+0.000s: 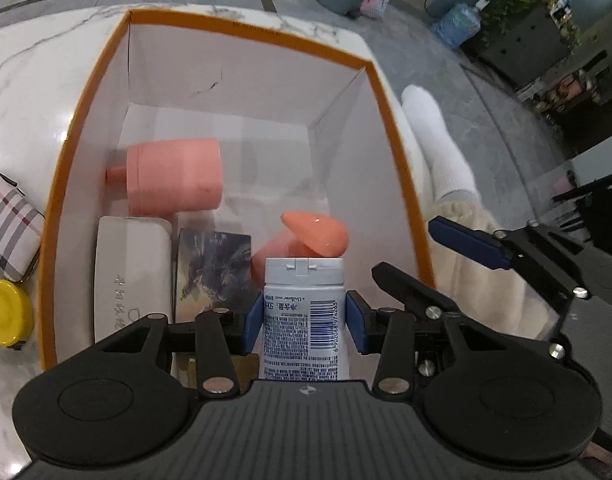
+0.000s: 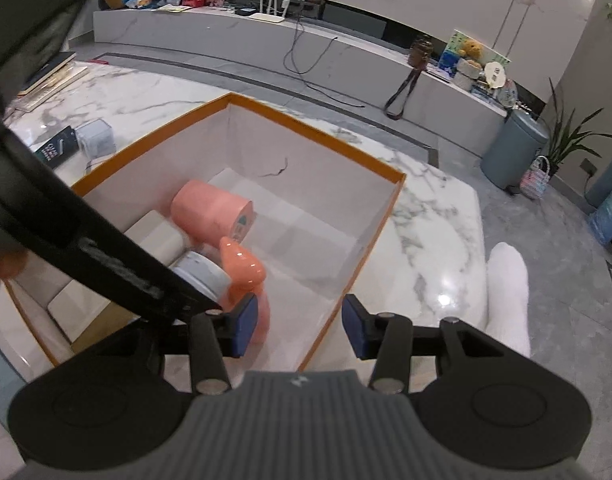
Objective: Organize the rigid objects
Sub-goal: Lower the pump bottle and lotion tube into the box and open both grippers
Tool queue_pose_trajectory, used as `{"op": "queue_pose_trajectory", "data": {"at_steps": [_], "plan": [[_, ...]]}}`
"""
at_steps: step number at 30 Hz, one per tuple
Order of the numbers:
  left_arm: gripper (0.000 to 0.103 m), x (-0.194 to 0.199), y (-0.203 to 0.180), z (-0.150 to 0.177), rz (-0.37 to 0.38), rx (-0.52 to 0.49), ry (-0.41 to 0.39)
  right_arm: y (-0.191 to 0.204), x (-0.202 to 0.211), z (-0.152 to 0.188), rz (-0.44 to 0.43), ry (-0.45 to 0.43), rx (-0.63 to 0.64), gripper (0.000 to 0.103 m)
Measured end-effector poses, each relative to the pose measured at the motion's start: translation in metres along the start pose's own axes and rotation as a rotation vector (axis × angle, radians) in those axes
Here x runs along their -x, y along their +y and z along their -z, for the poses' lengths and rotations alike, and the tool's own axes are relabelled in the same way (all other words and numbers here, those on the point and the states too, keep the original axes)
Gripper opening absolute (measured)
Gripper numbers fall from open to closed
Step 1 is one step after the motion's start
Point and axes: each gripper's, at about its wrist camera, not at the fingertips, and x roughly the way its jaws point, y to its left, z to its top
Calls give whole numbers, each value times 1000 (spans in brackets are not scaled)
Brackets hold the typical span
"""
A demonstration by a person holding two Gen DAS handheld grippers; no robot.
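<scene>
Looking along the left gripper (image 1: 303,322), its blue pads clamp a white plastic tube (image 1: 303,312) with a barcode; the tube's long axis runs straight ahead, flip cap forward, held over the near end of the orange-rimmed box (image 1: 249,26). Inside lie a matte pink cylinder (image 1: 173,176) on its side, a white rounded case (image 1: 131,276) and a glossy orange piece (image 1: 316,234).

From the right wrist, the right gripper (image 2: 299,326) stands parted and empty over the box's near wall (image 2: 346,276); the tube's cap (image 2: 201,270) shows beside the orange piece (image 2: 241,264).
</scene>
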Motion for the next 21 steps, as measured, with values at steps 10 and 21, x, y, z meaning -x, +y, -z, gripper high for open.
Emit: {"op": "queue_pose_trajectory", "data": {"at_steps": [10, 21], "plan": [[49, -11, 8, 1, -4, 22, 62, 7, -6, 3, 29, 8, 28, 48], [24, 4, 6, 9, 12, -39, 79, 21, 1, 2, 34, 4, 84, 48]]}}
